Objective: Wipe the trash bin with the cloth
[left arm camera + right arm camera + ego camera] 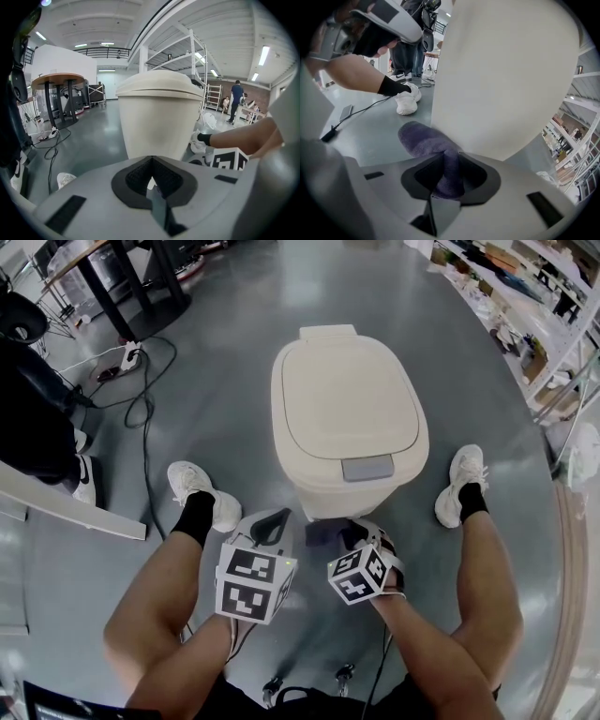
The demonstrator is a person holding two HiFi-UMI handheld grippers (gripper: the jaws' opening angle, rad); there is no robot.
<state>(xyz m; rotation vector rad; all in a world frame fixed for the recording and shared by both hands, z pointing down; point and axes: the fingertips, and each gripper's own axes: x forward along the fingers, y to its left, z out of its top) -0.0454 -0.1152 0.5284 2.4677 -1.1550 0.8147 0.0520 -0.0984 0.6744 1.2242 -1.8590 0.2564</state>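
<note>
Your right gripper (447, 165) pinches the purple cloth (425, 139) tight, seemingly against the lower front of the trash bin (348, 418) to wipe it, while your left gripper (151, 179) hangs alongside, jaws together and empty.

We see the trash bin (349, 418) standing at centre on the floor (234, 352), between the person's left shoe (202, 491) and right shoe (462, 484). In front of it, nearest the viewer, are the left tongs (270, 524) and, to their right, the right tongs (354, 532). These pinch the cloth (423, 138) just beside the bin's lower wall. Behind and to the left lie a power strip (128, 357) and a counter (57, 78). Shelves (539, 296) line the right.
</note>
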